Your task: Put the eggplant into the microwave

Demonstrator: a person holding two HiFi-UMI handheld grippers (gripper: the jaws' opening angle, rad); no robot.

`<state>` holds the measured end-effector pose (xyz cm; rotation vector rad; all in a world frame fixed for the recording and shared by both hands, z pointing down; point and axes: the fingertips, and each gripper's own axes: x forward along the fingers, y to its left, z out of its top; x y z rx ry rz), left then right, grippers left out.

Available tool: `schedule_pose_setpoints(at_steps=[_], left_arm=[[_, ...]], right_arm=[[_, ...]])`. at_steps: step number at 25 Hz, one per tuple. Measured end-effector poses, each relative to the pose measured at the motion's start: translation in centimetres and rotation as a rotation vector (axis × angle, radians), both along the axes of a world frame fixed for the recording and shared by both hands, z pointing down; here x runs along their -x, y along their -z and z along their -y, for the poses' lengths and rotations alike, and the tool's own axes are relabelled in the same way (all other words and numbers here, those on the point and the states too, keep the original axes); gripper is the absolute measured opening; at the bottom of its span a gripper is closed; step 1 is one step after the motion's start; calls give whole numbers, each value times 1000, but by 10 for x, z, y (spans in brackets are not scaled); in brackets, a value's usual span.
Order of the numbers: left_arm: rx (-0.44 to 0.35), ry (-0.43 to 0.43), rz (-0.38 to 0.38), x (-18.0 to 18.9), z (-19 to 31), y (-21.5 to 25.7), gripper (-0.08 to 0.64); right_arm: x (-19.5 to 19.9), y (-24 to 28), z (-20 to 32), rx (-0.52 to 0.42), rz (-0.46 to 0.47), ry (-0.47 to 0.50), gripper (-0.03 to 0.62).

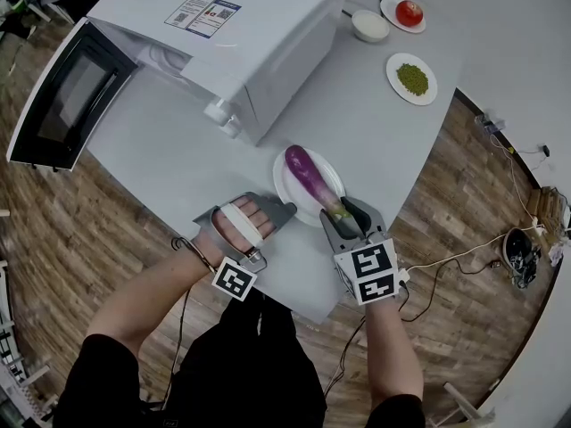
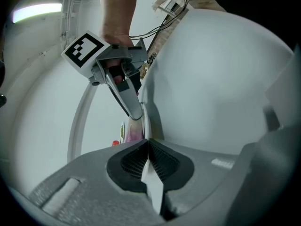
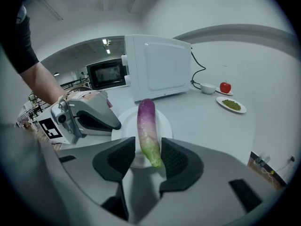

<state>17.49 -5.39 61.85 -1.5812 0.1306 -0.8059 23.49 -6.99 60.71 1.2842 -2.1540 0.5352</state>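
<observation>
A purple eggplant (image 1: pixel 310 176) with a green stem end lies on a white plate (image 1: pixel 280 184) near the table's front edge. My right gripper (image 1: pixel 343 214) straddles the stem end: in the right gripper view the eggplant (image 3: pixel 146 126) lies between the pads, close against the right one, with a gap at the left one. My left gripper (image 1: pixel 284 209) is shut on nothing, just left of the plate, pointing at it. The white microwave (image 1: pixel 241 34) stands behind, with its door (image 1: pixel 67 96) swung open to the left.
At the back right stand a small white bowl (image 1: pixel 369 25), a saucer with a tomato (image 1: pixel 409 12) and a plate of green beans (image 1: pixel 412 78). The table's front edge runs just under both grippers. Cables lie on the wooden floor at the right.
</observation>
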Motion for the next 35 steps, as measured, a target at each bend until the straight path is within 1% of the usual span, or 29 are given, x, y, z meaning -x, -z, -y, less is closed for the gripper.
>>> schedule_pose_setpoints(at_steps=[2,5,9,13,19,24,29,35], left_arm=[[-7,4,-8,1,0,1,15],[-14,8,-21,3,0,1,15],[-22,16,-40,6,0,4,15],[-25,28,-48,9,1,5,15],[-38,41,-66,11,2,13,15],[-50,53,-75,17,-1,23,15],[-72,74,-84,25,-8,38,15],[-90,127,-87,40,-11,59,15]], right_arm=[[2,2,-1,-9,1,10,167],[3,8,-2,-30,1,17,166],[0,10,-6,-36,23,10,202],[-4,7,-8,-21,47,-1,221],[-7,18,-10,-48,68,-1,225],[-1,28,-12,-58,93,21,225],[6,47,-15,-91,132,38,225],[19,76,-19,-125,155,108,225]])
